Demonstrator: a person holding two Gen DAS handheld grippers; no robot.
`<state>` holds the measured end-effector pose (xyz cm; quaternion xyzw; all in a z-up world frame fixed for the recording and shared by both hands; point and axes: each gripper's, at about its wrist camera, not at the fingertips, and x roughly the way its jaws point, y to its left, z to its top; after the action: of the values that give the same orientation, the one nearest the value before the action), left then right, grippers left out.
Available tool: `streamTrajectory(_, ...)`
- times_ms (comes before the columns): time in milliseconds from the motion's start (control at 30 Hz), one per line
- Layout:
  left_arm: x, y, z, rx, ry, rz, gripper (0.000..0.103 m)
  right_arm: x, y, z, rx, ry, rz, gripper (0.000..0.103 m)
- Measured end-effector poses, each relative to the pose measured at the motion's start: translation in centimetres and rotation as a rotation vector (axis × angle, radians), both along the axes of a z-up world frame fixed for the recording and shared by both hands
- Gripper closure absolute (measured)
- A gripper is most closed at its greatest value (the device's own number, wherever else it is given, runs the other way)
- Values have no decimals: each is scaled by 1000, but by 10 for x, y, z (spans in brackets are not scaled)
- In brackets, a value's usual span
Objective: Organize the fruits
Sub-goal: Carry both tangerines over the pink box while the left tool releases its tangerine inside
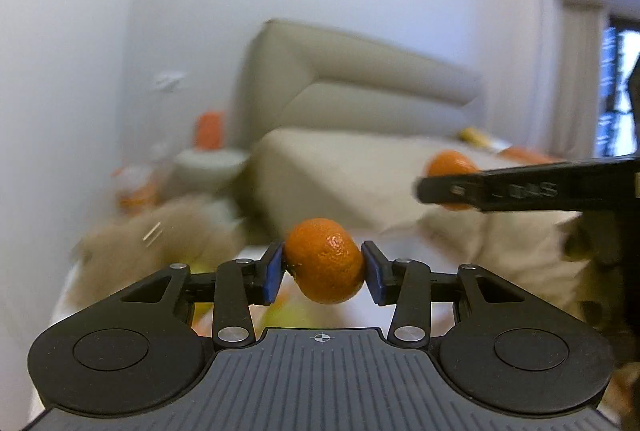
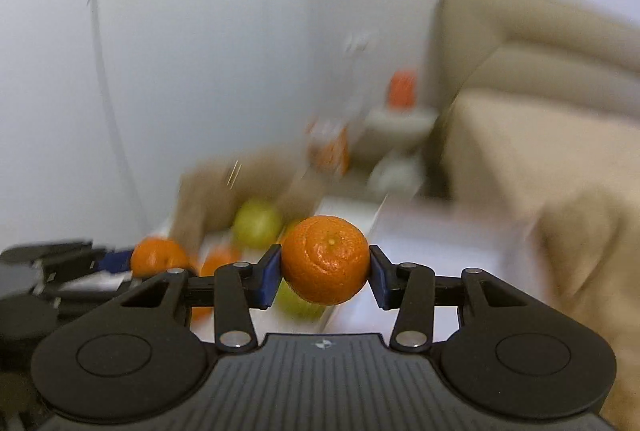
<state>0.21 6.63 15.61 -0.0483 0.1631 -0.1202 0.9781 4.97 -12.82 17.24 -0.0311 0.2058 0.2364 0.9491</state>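
My left gripper (image 1: 323, 269) is shut on an orange mandarin (image 1: 325, 255), with a blue pad pressed to each side, and holds it up in the air. My right gripper (image 2: 325, 273) grips a second mandarin (image 2: 326, 255) the same way. In the left wrist view the right gripper (image 1: 448, 189) reaches in from the right with its mandarin (image 1: 452, 163). In the right wrist view the left gripper (image 2: 132, 263) shows at the left edge with its mandarin (image 2: 160, 257). Below lie green fruits (image 2: 258, 225) and another orange fruit (image 2: 218, 259), all blurred.
A crumpled brown paper bag (image 2: 208, 191) lies behind the fruit on a white surface (image 2: 420, 243). A beige bed (image 1: 340, 171) with a padded headboard (image 1: 340, 79) stands beyond. A small white side table (image 2: 400, 123) carries an orange object (image 2: 402, 89) beside a bag of orange fruit (image 2: 330, 147).
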Motion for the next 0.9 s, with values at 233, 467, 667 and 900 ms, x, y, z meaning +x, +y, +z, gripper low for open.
streamTrajectory(233, 75, -51, 31, -36, 76, -127, 56, 50, -38, 68, 25, -41, -154, 59)
streamTrajectory(467, 142, -98, -46, 48, 364, -165, 56, 81, -60, 42, 4, 38, -240, 59)
streamTrajectory(667, 151, -112, -95, 127, 492, -161, 56, 94, -64, 9, -26, 98, -245, 59)
streamTrajectory(900, 144, -111, -103, 156, 519, -172, 54, 101, -55, -15, -43, 155, -231, 59)
